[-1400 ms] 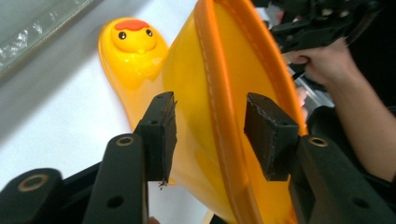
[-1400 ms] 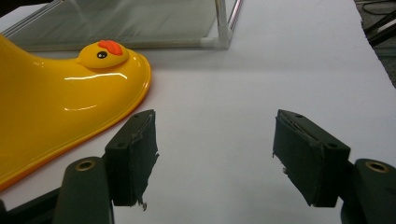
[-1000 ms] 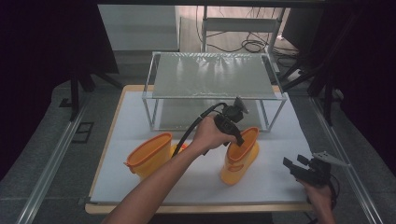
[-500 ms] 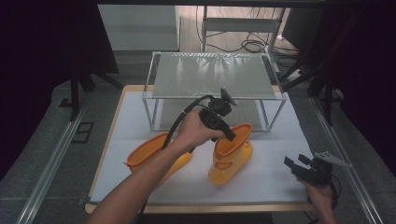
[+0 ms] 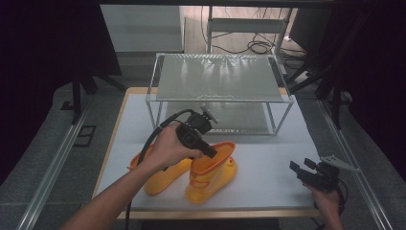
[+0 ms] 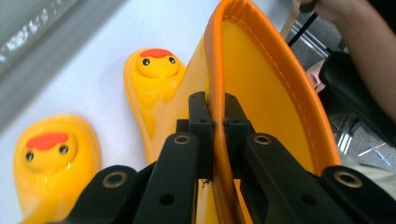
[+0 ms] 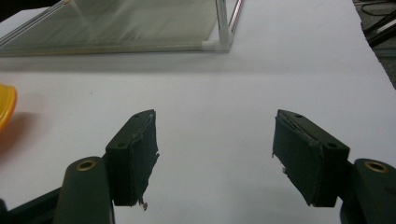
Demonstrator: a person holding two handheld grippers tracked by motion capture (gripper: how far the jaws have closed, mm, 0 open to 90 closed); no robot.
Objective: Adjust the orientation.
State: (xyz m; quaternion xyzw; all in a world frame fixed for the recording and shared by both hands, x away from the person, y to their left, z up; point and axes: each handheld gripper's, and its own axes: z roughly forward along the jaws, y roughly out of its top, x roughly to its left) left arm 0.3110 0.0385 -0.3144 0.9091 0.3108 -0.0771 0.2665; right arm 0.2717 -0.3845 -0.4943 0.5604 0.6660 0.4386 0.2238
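Carrying the right boot (image 5: 210,172) by its rim in the clamped jaws of the left gripper (image 6: 215,126) works best kept upright, set snug beside the other boot (image 5: 160,175), while the right gripper (image 7: 215,156) waits with jaws wide over the worktop (image 5: 268,158).

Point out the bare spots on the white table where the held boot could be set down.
Widest free patch: the white table between the held boot, the wire rack and the right claw. A narrower strip lies between the rack's left legs and the other boot. It is crowded at front left, where both boots and the left claw sit.
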